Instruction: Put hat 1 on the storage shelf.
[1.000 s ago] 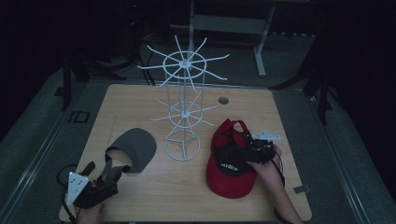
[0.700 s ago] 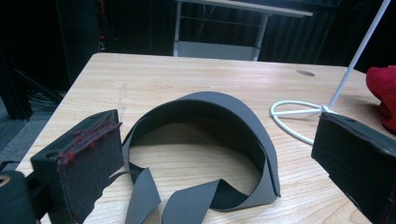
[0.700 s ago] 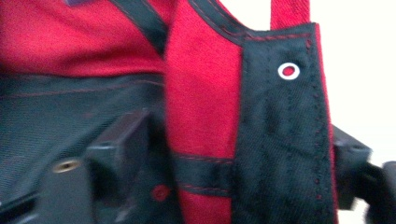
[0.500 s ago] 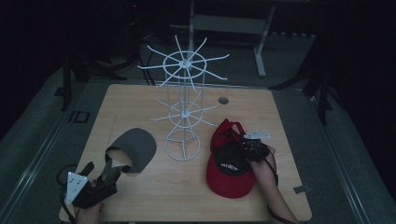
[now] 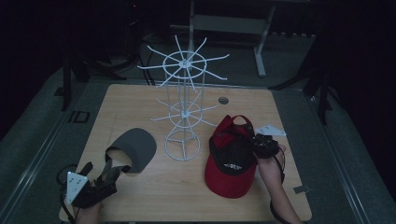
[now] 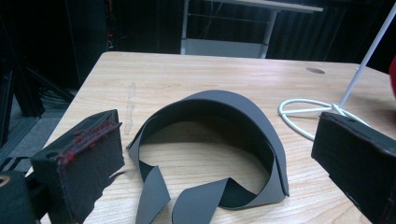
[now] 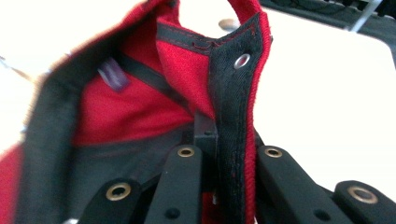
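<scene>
A red cap (image 5: 231, 158) lies crown-down at the right of the wooden table (image 5: 140, 98). My right gripper (image 5: 260, 144) is at its right rim. In the right gripper view, the cap's (image 7: 135, 102) black-lined edge sits pinched between the jaws of my right gripper (image 7: 224, 163), which have just been closing on it. A dark grey visor (image 5: 135, 147) lies at the left front. My left gripper (image 5: 100, 169) rests just short of it, open. In the left gripper view, the visor (image 6: 243, 116) lies ahead of the wide-apart jaws of my left gripper (image 6: 219, 154), untouched.
A tall white wire rack (image 5: 184, 112) with spoke arms stands mid-table between visor and cap; its ring base (image 6: 308, 109) is close to the visor. A white tag (image 5: 270, 129) lies beside the cap. A small round dark spot (image 5: 223, 100) marks the far table.
My right gripper went from open beside the cap to shut on its rim, and has lifted that edge slightly. The left gripper and the visor stayed where they were.
</scene>
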